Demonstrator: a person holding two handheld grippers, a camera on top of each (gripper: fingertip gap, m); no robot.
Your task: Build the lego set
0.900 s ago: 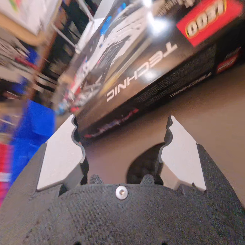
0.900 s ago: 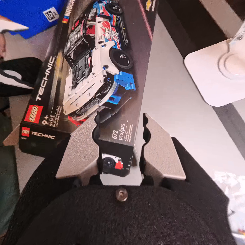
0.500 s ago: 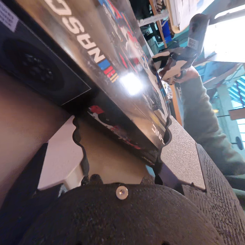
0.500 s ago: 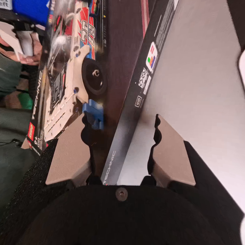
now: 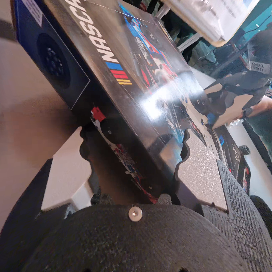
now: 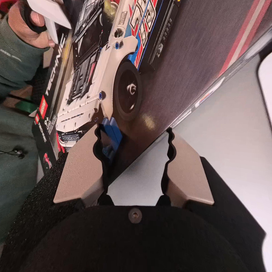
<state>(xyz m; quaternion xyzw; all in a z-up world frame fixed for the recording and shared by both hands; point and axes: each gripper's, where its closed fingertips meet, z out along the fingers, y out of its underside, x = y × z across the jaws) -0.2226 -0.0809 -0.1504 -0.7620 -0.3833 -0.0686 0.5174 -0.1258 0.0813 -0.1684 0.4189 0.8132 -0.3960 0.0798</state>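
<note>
The lego set box (image 5: pixel 117 48) is black with a white race car printed on top, and it lies tilted across the left wrist view. My left gripper (image 5: pixel 134 130) is open and straddles the box's long side: one finger (image 5: pixel 66 169) sits under it, the other lies over the top face. The box (image 6: pixel 184 51) fills the right wrist view. My right gripper (image 6: pixel 134 127) is open with the box's edge running between the jaws, its left finger (image 6: pixel 79 169) over the printed top. Each gripper shows in the other's view, the right one (image 5: pixel 217 111) and the left one (image 6: pixel 48 19).
The box rests on a pale table (image 5: pixel 22 117), which shows grey in the right wrist view (image 6: pixel 220 154). A white stand base (image 6: pixel 267 88) sits at the right edge. A person's green sleeve (image 6: pixel 14 66) is at the left. A white panel (image 5: pixel 206 14) hangs overhead.
My left gripper swung from the box's logo end to its long side, and the box now lies between its jaws. My right gripper moved along the box edge and opened wider.
</note>
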